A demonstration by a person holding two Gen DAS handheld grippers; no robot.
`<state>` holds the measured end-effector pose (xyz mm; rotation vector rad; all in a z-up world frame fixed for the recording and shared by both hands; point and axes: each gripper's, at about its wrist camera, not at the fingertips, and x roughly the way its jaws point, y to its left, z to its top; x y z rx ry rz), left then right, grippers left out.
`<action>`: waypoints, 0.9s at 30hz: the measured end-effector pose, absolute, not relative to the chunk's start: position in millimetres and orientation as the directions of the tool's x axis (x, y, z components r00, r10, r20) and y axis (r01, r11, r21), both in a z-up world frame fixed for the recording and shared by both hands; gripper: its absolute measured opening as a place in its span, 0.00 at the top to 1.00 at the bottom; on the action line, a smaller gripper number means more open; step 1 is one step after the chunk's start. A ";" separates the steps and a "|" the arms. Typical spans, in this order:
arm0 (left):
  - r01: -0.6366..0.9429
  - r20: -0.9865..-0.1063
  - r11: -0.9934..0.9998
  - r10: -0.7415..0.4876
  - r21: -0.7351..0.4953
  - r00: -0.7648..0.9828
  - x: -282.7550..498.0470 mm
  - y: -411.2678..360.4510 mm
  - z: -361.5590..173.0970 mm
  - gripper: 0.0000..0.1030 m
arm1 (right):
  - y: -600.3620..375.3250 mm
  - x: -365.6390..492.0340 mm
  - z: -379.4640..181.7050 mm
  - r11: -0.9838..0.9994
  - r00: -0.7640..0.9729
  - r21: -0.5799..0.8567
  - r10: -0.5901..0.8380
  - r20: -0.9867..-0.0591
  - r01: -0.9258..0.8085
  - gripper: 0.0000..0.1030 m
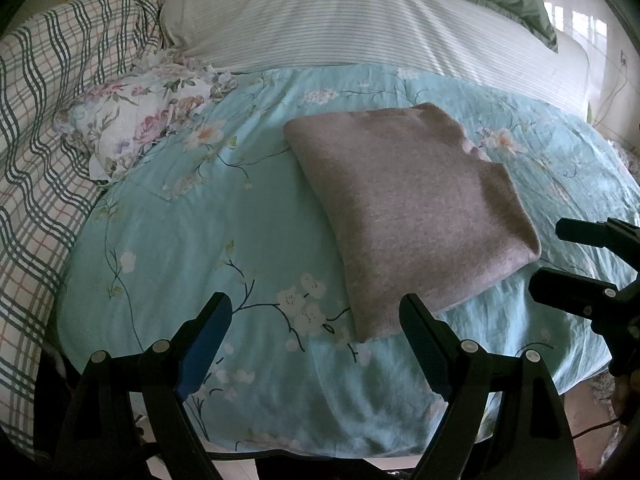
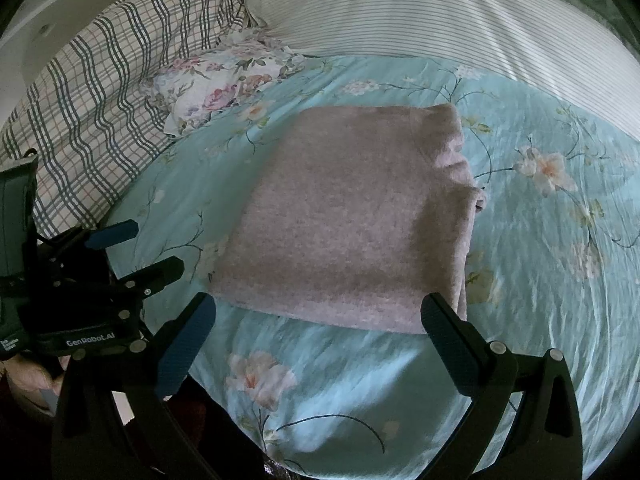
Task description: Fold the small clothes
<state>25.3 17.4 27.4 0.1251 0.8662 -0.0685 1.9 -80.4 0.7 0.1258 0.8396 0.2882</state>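
One folded grey garment [image 1: 404, 216] | two pillows | left tongs [image 1: 316, 332], right tongs [image 2: 320, 332] wide, empty

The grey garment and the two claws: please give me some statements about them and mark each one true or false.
1. The grey garment lies folded on the turquoise flowered sheet. True.
2. The left claw is shut on the garment. False: it is open and holds nothing.
3. The right claw is open, near the garment's front edge. True.
4. A flowered cloth lies on top of the garment. False: it lies apart, between the garment and the checked blanket.
5. The striped bedding lies beyond the turquoise sheet. True.
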 end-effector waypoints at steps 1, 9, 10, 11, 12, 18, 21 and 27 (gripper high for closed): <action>0.110 -0.763 0.990 -0.008 0.083 0.646 25.1 16.9 27.3 0.16 | -80.4 2.1 0.7 0.954 0.631 0.222 0.300 -0.716 -0.201 0.01; 0.110 -0.763 0.990 -0.007 0.084 0.646 25.3 16.4 27.4 0.16 | -79.3 2.8 2.9 0.954 0.633 0.222 0.299 -0.714 -0.200 0.01; 0.109 -0.763 0.990 -0.006 0.085 0.647 25.4 16.3 27.6 0.16 | -79.3 3.7 3.8 0.954 0.634 0.222 0.300 -0.713 -0.201 0.01; 0.109 -0.763 0.991 -0.006 0.084 0.647 25.4 16.4 27.8 0.16 | -79.2 4.7 4.6 0.954 0.633 0.222 0.300 -0.714 -0.202 0.01; 0.112 -0.763 0.990 -0.009 0.083 0.646 26.7 17.2 27.6 0.16 | -79.2 4.7 4.6 0.954 0.633 0.222 0.299 -0.714 -0.201 0.01; 0.115 -0.765 0.990 -0.013 0.079 0.644 30.1 17.3 27.4 0.16 | -80.1 6.1 5.3 0.954 0.632 0.221 0.300 -0.715 -0.203 0.01; 0.118 -0.767 0.990 -0.014 0.080 0.642 33.0 17.3 26.9 0.16 | -81.9 7.8 5.0 0.954 0.633 0.219 0.298 -0.714 -0.202 0.01; 0.123 -0.766 0.989 -0.020 0.077 0.642 36.5 16.5 27.2 0.16 | -90.7 16.5 6.4 0.957 0.634 0.210 0.291 -0.716 -0.202 0.01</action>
